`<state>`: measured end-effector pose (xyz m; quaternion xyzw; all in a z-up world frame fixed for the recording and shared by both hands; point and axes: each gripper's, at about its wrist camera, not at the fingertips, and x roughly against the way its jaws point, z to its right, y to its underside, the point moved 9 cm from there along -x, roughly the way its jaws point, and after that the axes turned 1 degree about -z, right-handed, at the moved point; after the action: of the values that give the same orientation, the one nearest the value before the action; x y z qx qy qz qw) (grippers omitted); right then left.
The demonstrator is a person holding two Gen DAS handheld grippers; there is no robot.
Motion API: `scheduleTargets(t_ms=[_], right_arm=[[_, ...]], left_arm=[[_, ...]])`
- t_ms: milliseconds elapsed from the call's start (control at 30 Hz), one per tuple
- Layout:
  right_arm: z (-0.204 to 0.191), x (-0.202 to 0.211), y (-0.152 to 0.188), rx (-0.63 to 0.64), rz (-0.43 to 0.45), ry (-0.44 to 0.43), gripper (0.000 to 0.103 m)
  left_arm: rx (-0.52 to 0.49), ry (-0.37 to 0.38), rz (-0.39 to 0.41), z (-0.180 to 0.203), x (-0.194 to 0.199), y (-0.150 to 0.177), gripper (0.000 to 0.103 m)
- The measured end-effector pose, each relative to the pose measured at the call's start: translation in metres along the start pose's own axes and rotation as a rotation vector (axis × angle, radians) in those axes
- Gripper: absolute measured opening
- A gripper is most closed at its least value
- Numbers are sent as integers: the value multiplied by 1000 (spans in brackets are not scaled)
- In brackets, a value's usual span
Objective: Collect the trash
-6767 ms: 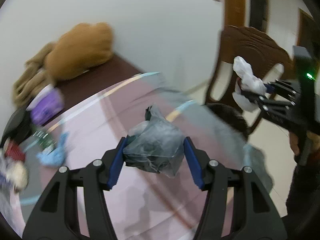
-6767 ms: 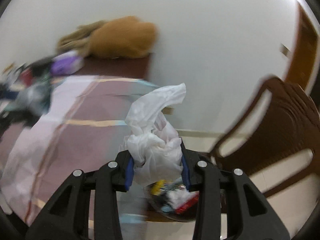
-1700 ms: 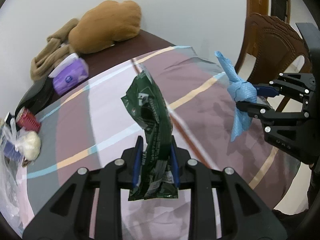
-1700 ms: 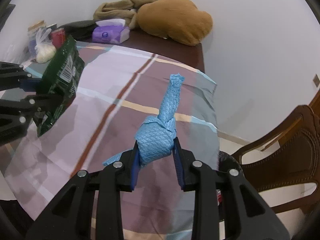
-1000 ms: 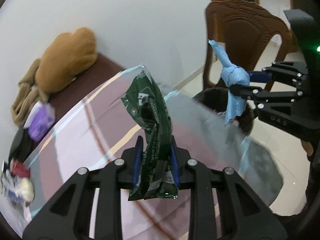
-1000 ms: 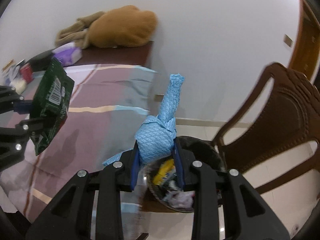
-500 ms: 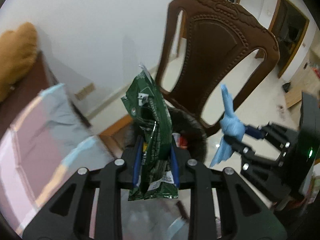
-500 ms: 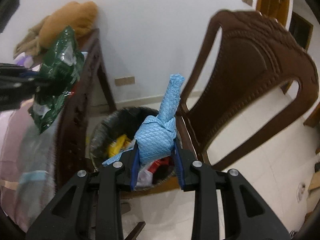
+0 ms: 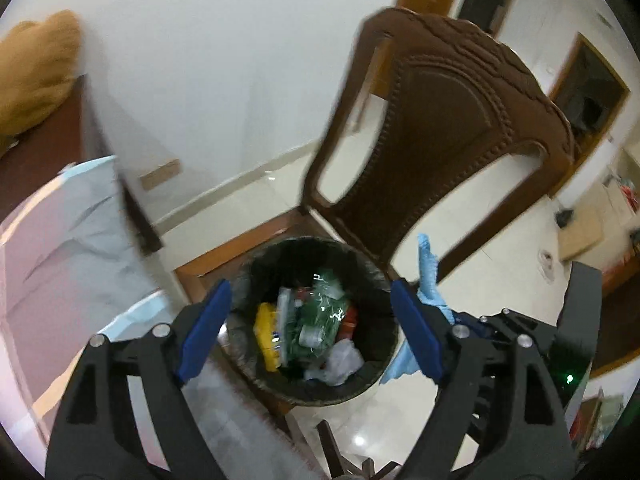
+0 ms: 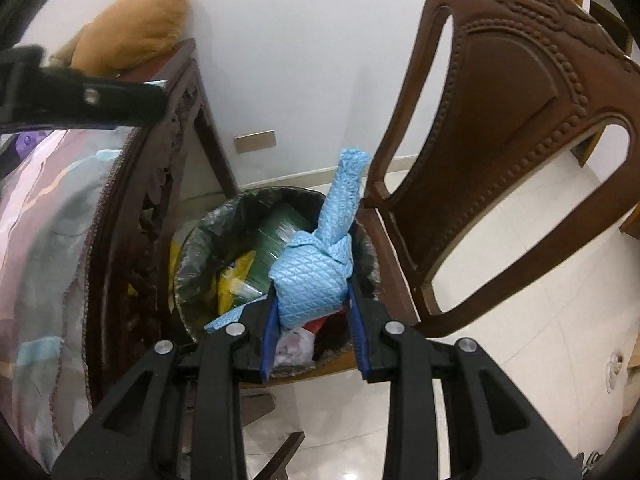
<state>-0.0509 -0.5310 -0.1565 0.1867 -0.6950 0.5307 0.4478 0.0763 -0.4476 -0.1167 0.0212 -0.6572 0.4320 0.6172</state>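
Inside bin (image 9: 382, 376): green wrapper (image 9: 320, 316), mixed trash; left claw (image 9: 310, 330) wide, right claw (image 10: 312, 320) gripping blue cloth (image 10: 316, 276).

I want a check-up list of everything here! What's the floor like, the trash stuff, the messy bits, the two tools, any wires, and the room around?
Surface: pale tiled floor, shiny, under the bin.
Job's things: trash bin with a black liner, holding a green packet, a yellow wrapper and other trash; blue cloth not yet in.
Clutter: brown stuffed toy on the dark table; striped tablecloth hanging over its edge.
Grippers: left tool open and empty above the bin; right tool shut on the blue cloth above the bin.
Cables: nothing seen.
Surroundings: carved brown chair beside the bin, white wall, doorways behind.
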Motion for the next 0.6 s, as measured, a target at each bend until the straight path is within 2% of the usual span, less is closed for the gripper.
scheduleTargets(t_ms=[100,200,300,333,367,433,500,567,600], right_arm=[[-9,-5,-6,8,0,-17,32],[-17,-10,-9,12,-11,-37,38],[-30,1,-6,28,10,-73,56],[-33,6,-6,34,21,-77,67],[-35,11,-6,36,33,-78,73],[-36,27,-6,30,61,-50,74],[-37,52,-5,16,99,-20,77],[-39,85,-2,-1,172,-2,96],[-40,102,2,-10,211,15,99]], left_arm=[[34,-126,-1,-19,21,15,82],[23,-197,33,-24,48,32,82],[9,-263,111,-28,80,49,84],[8,-276,127,-28,87,53,85],[12,-288,145,-29,98,59,85],[32,-321,174,-30,117,71,86],[61,-341,203,-29,137,85,92],[79,-361,230,-25,150,95,97],[84,-386,237,-22,158,105,99]])
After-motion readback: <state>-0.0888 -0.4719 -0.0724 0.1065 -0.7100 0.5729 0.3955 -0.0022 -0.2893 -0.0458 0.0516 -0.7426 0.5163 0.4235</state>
